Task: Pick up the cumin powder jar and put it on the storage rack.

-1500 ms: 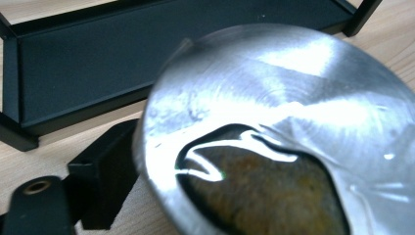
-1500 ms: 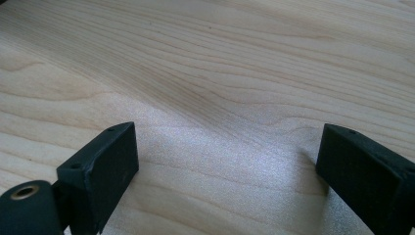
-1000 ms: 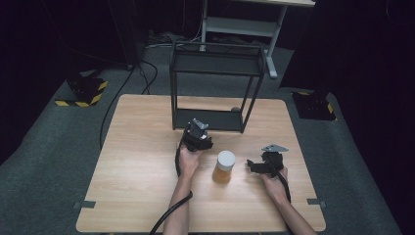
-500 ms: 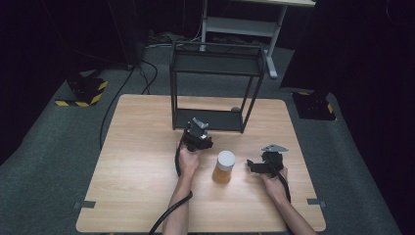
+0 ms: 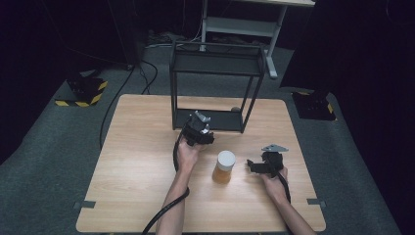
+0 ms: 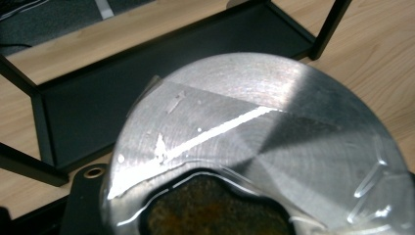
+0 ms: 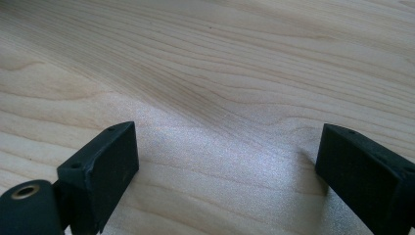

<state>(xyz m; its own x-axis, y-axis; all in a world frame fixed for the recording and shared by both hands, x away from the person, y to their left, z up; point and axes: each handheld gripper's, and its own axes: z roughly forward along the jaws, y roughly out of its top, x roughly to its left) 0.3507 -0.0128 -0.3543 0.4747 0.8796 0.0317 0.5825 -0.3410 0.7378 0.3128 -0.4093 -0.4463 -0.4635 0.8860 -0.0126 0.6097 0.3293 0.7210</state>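
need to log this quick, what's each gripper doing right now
Left gripper: shut on a round metal can.
Right gripper: open, empty, over the table.

No readable text, label, brand or number is showing anywhere. The jar (image 5: 224,167) with its white lid, the black shelf frame (image 5: 215,88) and the wooden desk (image 5: 137,161) are all carrying no legible markings.
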